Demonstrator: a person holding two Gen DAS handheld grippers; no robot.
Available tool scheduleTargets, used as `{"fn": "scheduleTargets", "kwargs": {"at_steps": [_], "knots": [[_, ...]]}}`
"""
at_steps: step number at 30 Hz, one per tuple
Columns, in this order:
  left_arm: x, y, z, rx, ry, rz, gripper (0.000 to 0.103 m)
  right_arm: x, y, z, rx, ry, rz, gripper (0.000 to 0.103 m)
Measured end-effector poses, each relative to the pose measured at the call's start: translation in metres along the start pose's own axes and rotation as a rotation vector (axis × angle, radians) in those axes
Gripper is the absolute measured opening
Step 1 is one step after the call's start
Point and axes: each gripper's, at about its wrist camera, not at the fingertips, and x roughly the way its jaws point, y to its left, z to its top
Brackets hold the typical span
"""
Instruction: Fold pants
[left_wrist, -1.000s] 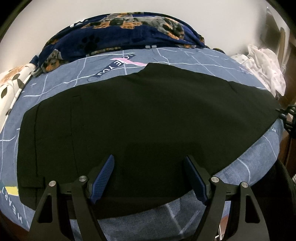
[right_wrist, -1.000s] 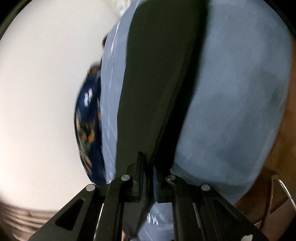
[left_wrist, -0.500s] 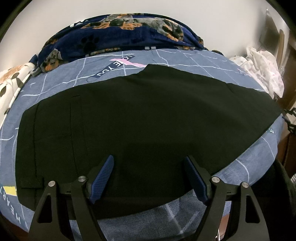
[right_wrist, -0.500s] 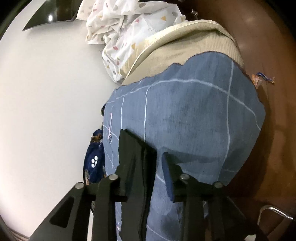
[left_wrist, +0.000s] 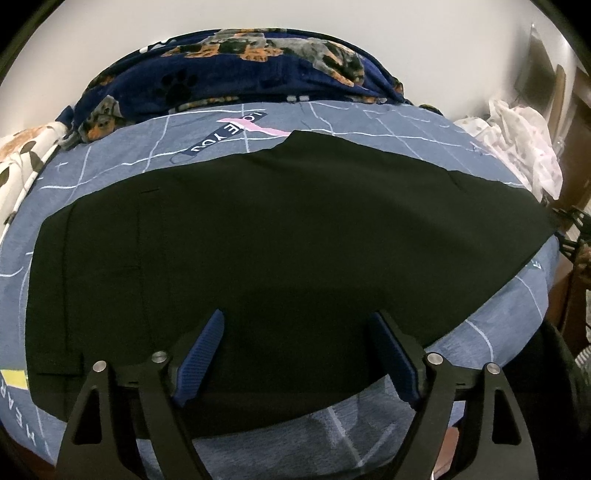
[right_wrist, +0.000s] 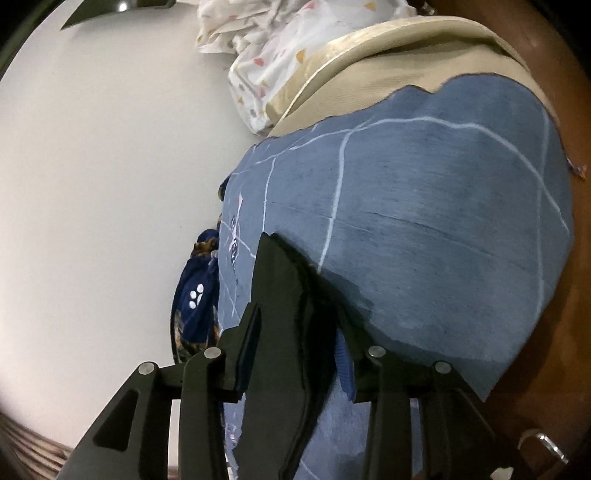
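Black pants (left_wrist: 277, 240) lie flat across the blue bed sheet (left_wrist: 480, 332), waistband to the left, leg end to the right. My left gripper (left_wrist: 295, 354) is open, its blue pads just above the pants' near edge. In the right wrist view my right gripper (right_wrist: 295, 343) is open, and the black leg end (right_wrist: 280, 314) of the pants lies between its jaws without being pinched. The right gripper's black frame (left_wrist: 576, 229) shows at the right edge of the left wrist view, by the leg end.
A navy dog-print blanket (left_wrist: 240, 81) is bunched at the far side against the white wall. White patterned bedding (left_wrist: 517, 147) is heaped at the far right, also in the right wrist view (right_wrist: 277, 55). The beige mattress edge (right_wrist: 369, 74) and brown floor (right_wrist: 572, 147) lie beyond the sheet.
My right gripper opened and let go of the pants' leg end, which now lies flat on the sheet. The left gripper stayed open and hardly moved.
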Motion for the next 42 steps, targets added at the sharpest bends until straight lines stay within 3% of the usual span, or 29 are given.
{"fn": "scheduleTargets", "kwargs": {"at_steps": [2,4,5,6,21,30,42], "knots": [[0.000,0.000,0.000,0.002,0.000,0.001,0.083,0.003,0.004,0.001,-0.018,0.002,-0.011,0.034],[0.000,-0.001,0.000,0.005,0.000,0.005,0.083,0.006,0.011,0.000,-0.082,0.012,-0.080,0.021],[0.000,-0.001,0.000,0.007,0.000,0.007,0.083,0.009,0.012,-0.001,-0.103,0.022,-0.116,0.009],[0.000,-0.002,0.001,0.007,0.001,0.009,0.083,0.010,0.011,-0.001,-0.108,0.025,-0.121,0.009],[-0.008,0.006,0.014,-0.008,-0.032,0.120,0.083,0.007,0.006,0.001,-0.037,0.017,-0.102,0.012],[-0.009,0.009,0.016,-0.009,-0.035,0.163,0.083,0.010,0.026,-0.004,-0.123,0.001,-0.218,0.012],[-0.005,0.017,0.016,-0.038,-0.004,0.192,0.083,0.011,0.054,-0.018,-0.158,0.013,-0.168,0.012]]}}
